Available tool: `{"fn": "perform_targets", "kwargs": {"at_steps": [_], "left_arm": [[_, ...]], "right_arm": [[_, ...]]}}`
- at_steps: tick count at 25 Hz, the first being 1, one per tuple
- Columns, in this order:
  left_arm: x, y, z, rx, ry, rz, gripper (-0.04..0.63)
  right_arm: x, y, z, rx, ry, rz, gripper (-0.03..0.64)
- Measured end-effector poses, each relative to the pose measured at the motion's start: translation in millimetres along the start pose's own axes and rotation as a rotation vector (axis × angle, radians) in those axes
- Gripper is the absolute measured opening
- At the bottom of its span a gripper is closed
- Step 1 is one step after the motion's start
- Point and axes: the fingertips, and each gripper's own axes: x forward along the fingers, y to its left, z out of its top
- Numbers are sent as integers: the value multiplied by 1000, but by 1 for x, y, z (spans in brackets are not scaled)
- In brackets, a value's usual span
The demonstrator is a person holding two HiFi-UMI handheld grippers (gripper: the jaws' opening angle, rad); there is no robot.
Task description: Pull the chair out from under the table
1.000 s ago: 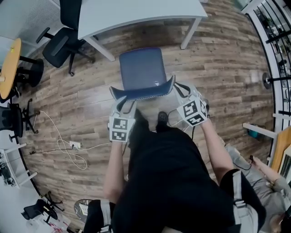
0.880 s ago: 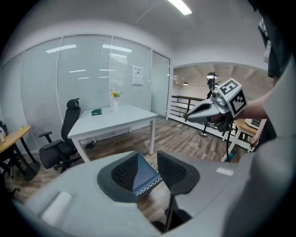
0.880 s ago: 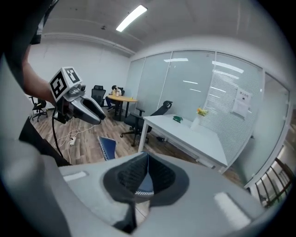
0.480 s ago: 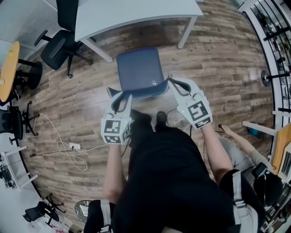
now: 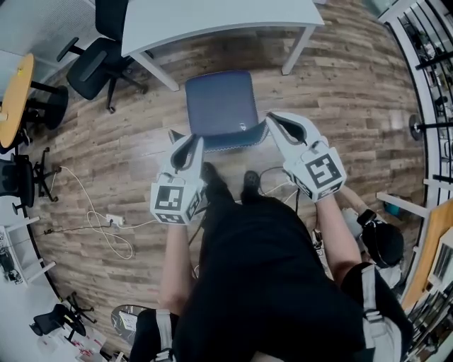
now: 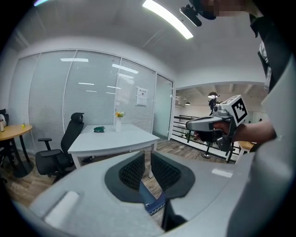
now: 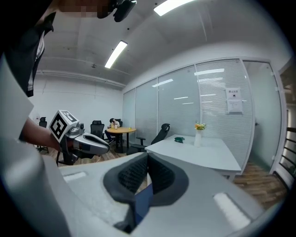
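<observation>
Just below and ahead stood the chair (image 5: 219, 109), backrest crosswise; left gripper (image 5: 193, 143) jaws had just been closing, slightly apart, empty; right gripper (image 5: 274, 119) jaws together.

One blue chair (image 5: 219, 106) is standing before one white counter (image 5: 212, 18). Three black office chairs (image 5: 95, 60) (image 5: 15, 182) (image 5: 49, 324) and one round yellow table (image 5: 14, 88) are showing in the head view. One vase (image 7: 198, 138) and one green object (image 7: 179, 138) are sitting on the counter.

Wood-plank floor (image 5: 354, 92) carried a black office chair (image 5: 95, 67) and a round yellow table (image 5: 15, 102). Glass partitions (image 6: 92, 97) with blinds lined the room under bright ceiling strip lights (image 6: 169, 18).
</observation>
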Motion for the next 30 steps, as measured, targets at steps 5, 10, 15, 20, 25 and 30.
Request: {"fn": "perform_targets", "kwargs": {"at_steps": [5, 10, 15, 20, 25, 30], "left_arm": [[1, 1, 20, 3, -39, -13, 49], [3, -8, 28, -1, -57, -28, 49], [6, -18, 23, -4, -39, -44, 49], [7, -25, 15, -3, -8, -68, 49], [7, -33, 10, -5, 1, -71, 49], [9, -43, 8, 8, 15, -95, 49]], "right_arm": [[0, -3, 10, 38, -31, 8, 2], [-9, 0, 11, 110, -59, 38, 2], [-14, 5, 0, 121, -42, 53, 2], [-16, 6, -7, 125, -25, 59, 2], [-22, 2, -7, 125, -33, 49, 2], [-29, -1, -7, 129, -38, 46, 0]]}}
